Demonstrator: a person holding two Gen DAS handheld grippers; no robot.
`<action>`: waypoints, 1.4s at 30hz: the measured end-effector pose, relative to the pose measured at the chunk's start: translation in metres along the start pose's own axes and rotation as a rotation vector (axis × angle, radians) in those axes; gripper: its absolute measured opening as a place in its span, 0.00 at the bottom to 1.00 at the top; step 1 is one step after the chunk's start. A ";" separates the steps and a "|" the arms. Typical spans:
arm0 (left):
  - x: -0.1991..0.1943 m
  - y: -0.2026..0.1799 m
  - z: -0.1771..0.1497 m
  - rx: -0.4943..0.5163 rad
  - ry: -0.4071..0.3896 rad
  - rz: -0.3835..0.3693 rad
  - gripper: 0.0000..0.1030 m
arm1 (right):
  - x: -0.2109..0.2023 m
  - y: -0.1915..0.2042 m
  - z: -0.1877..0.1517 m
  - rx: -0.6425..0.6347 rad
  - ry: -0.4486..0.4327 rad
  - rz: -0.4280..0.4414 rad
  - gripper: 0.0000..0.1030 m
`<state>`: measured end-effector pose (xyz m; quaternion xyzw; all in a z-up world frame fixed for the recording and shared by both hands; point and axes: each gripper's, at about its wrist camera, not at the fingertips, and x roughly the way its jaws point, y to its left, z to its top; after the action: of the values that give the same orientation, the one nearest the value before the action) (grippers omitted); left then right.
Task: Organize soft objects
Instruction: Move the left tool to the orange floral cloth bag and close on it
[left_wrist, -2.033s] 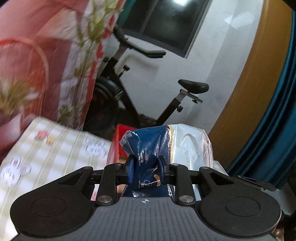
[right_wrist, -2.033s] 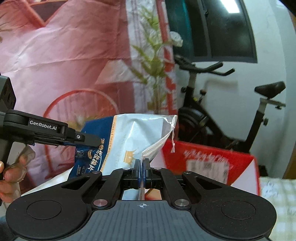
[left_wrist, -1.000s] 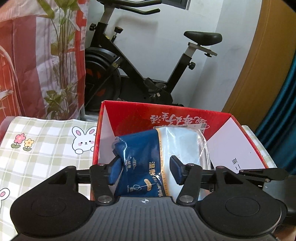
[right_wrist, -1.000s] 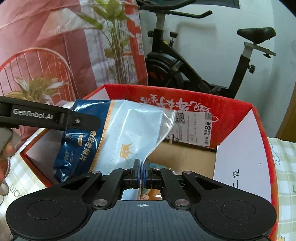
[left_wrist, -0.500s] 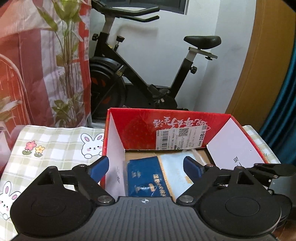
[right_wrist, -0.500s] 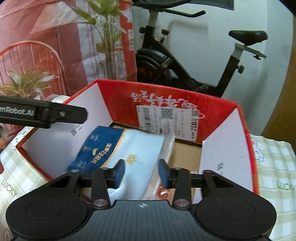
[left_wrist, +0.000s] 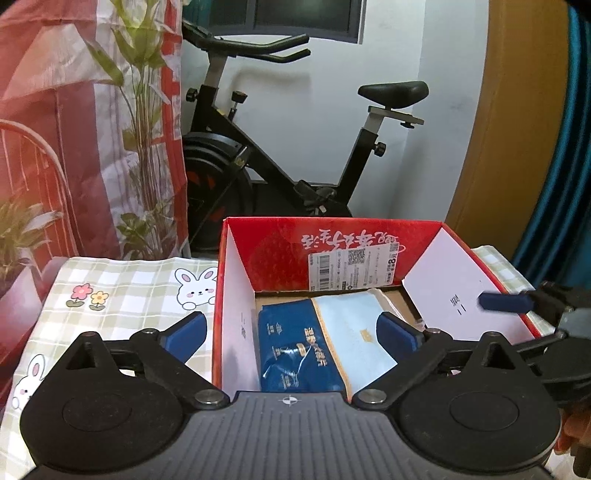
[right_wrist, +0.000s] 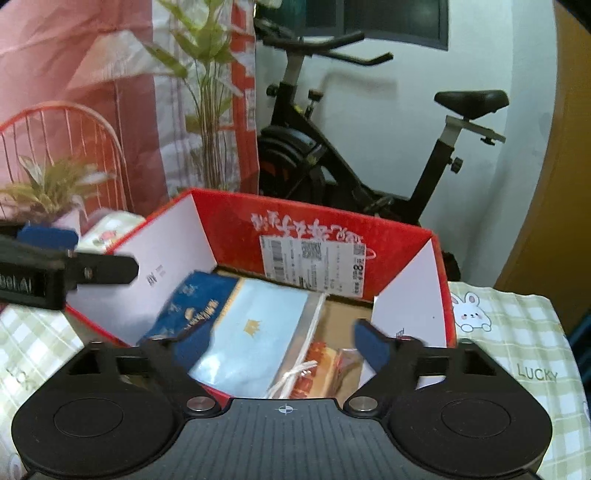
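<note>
A soft packet (left_wrist: 291, 347), dark blue and pale blue, lies flat on the floor of the red cardboard box (left_wrist: 280, 254). My left gripper (left_wrist: 291, 334) hovers over the box's near left wall. Its jaws are opening wide and the pads touch nothing. In the right wrist view the same packet (right_wrist: 255, 328) rests beside an orange-red packet (right_wrist: 317, 365) and a white drawstring. My right gripper (right_wrist: 282, 343) hangs above the box (right_wrist: 229, 225); its jaws are opening too, with nothing held between them. Each gripper's finger shows at the edge of the other's view.
The box stands on a green checked cloth with rabbits (left_wrist: 122, 295), which also shows at the right (right_wrist: 517, 332). Behind it stand a black exercise bike (left_wrist: 266, 170), a plant (left_wrist: 144, 122) before a red curtain, and a wooden panel (left_wrist: 517, 129).
Both grippers let go of the packet, which dropped flat into the box. Both sets of jaws spread wide, and both grippers drew back and rose a little.
</note>
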<state>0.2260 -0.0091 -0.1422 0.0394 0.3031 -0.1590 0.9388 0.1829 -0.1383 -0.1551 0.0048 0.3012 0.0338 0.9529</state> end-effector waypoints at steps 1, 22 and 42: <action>-0.004 0.000 -0.002 0.003 -0.004 0.005 0.97 | -0.004 0.001 0.000 0.003 -0.014 -0.003 0.96; -0.068 0.004 -0.035 0.019 -0.075 0.093 1.00 | -0.070 0.026 -0.023 0.029 -0.126 0.018 1.00; -0.084 0.006 -0.112 -0.088 0.023 0.080 1.00 | -0.105 0.015 -0.110 0.032 -0.066 0.040 0.99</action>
<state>0.1012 0.0384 -0.1840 0.0118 0.3185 -0.1072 0.9418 0.0335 -0.1318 -0.1845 0.0270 0.2699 0.0478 0.9613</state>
